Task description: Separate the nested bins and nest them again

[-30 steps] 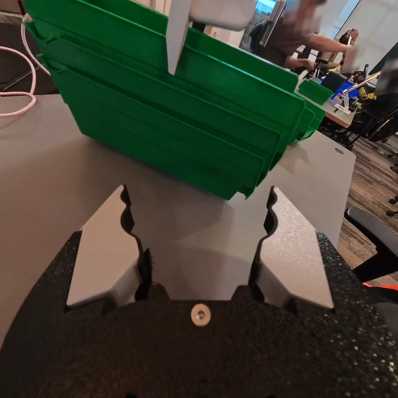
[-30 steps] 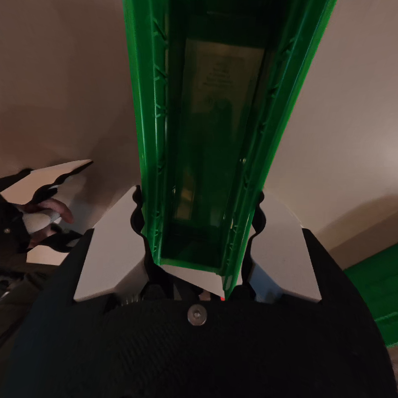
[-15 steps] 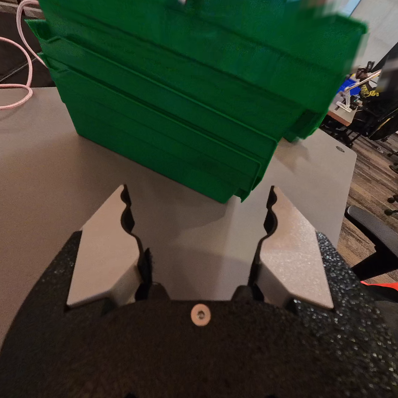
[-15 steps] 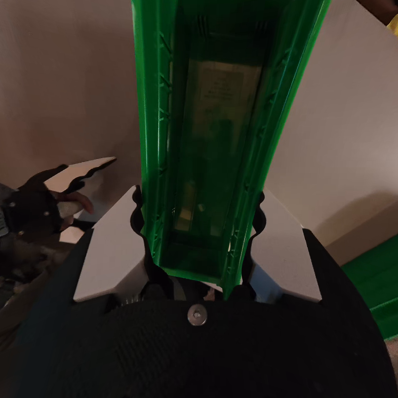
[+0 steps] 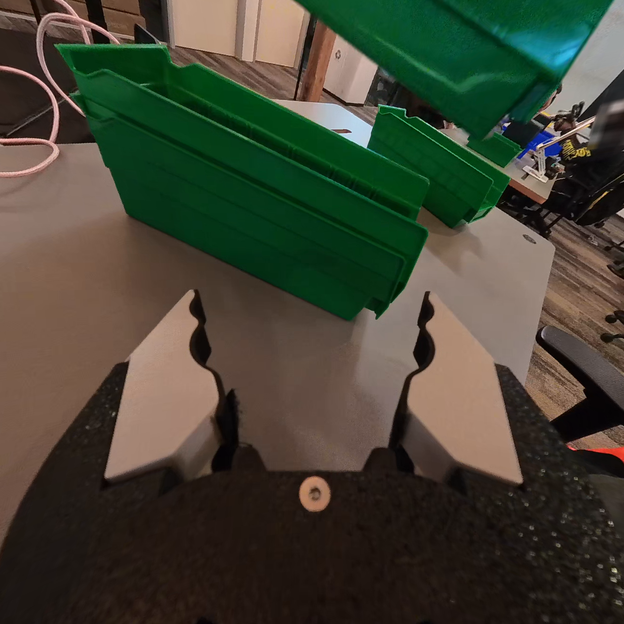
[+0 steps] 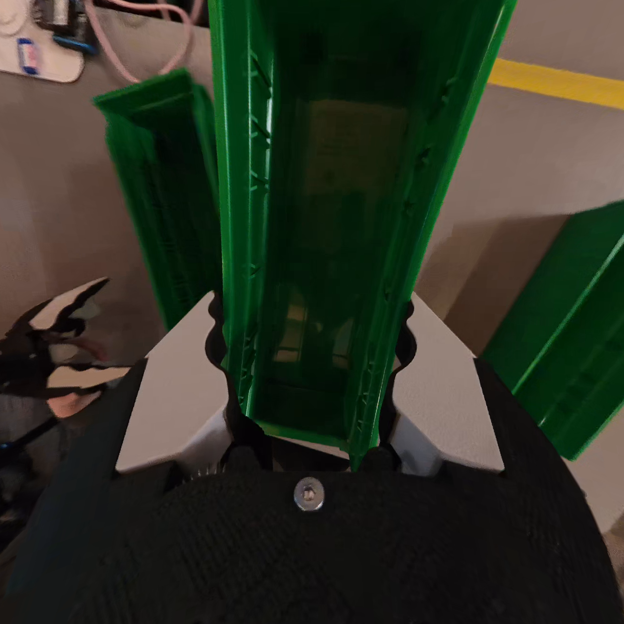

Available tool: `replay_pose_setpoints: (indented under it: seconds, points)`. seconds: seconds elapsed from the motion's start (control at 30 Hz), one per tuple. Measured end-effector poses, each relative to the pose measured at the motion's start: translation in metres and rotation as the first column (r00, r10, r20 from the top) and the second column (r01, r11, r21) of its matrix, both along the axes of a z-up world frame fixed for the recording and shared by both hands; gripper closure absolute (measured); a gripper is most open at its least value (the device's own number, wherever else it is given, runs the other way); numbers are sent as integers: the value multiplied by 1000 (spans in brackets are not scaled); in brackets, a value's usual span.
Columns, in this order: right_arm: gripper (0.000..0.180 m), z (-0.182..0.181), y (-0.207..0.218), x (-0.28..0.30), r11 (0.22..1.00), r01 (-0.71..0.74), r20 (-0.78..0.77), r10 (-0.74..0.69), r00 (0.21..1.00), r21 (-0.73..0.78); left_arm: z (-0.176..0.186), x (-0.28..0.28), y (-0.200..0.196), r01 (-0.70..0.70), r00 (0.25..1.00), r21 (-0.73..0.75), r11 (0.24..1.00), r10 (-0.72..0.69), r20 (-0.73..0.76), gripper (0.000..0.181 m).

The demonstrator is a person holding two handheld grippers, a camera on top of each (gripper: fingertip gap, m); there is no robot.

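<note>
Two fingers of your left gripper (image 5: 309,300) stand wide apart with nothing between them, hovering over the grey table (image 5: 101,270). Just ahead of it sits a stack of nested green bins (image 5: 256,209), running away from you at a slant. Up at the top right, one lifted bin (image 5: 456,50) hangs in the air, clear of the stack. A second group of green bins (image 5: 439,162) rests farther back on the table, well apart from the first. A pink cable (image 5: 47,101) loops at the far left edge.

From your right wrist, your right gripper (image 6: 310,304) is clamped on the near end of the lifted bin (image 6: 337,202), one finger on each long wall, its open inside facing the camera. The stack (image 6: 162,189) lies below to the left, another green bin (image 6: 574,320) to the right. Your left gripper (image 6: 72,334) shows at the left edge, released.
</note>
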State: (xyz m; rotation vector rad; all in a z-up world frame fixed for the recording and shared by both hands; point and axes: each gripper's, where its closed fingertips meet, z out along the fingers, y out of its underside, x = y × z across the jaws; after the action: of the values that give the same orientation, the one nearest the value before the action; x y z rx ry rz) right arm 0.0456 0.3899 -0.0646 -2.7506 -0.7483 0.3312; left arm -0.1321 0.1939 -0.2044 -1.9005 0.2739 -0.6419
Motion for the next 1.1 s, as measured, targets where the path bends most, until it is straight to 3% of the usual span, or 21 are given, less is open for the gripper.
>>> replay_pose_setpoints:
  seconds: [0.03, 0.23, 0.43, 0.53, 0.6, 0.7, 0.77, 0.9, 0.97, 1.1]
  points:
    - [76, -12, 6, 15, 999, 32, 1, -32, 999, -9, 0, 0, 0, -1, 1000, 1, 1000, 1, 1, 57]
    - [75, -100, 37, 84, 981, 181, -15, -183, 983, -71, 0, -1, 0, -5, 1000, -3, 1000, 5, -2, 57]
    - [68, -167, 43, 126, 968, 231, 78, -224, 971, -99, -5, -2, 2, -7, 1000, -16, 1000, 8, 7, 57]
    - [55, -179, 40, 130, 969, 228, 98, -219, 971, -97, -5, 0, 2, 5, 999, -22, 1000, -4, 31, 57]
    - [20, -177, 32, 125, 966, 216, 99, -203, 974, -142, -5, 1, 3, 6, 1000, -22, 1000, -5, 31, 57]
    - [20, -143, 35, 98, 986, 154, 47, -152, 987, -63, -3, 2, 2, 6, 1000, -16, 1000, -5, 27, 57]
    - [19, -114, 28, 55, 999, 44, -25, -45, 999, -7, -2, 3, 2, 7, 1000, -11, 1000, -7, 26, 57]
    - [19, -82, -48, -69, 957, -272, -272, 236, 933, -104, -2, 5, 2, 12, 1000, -12, 1000, -12, 23, 57]
    - [19, -92, -80, -107, 916, -377, -232, 340, 911, -138, -4, 5, 2, 11, 1000, -17, 1000, -11, 23, 57]
    - [19, -128, -79, -138, 917, -383, 42, 390, 920, -112, -4, 2, 1, 7, 1000, -19, 1000, -6, 24, 57]
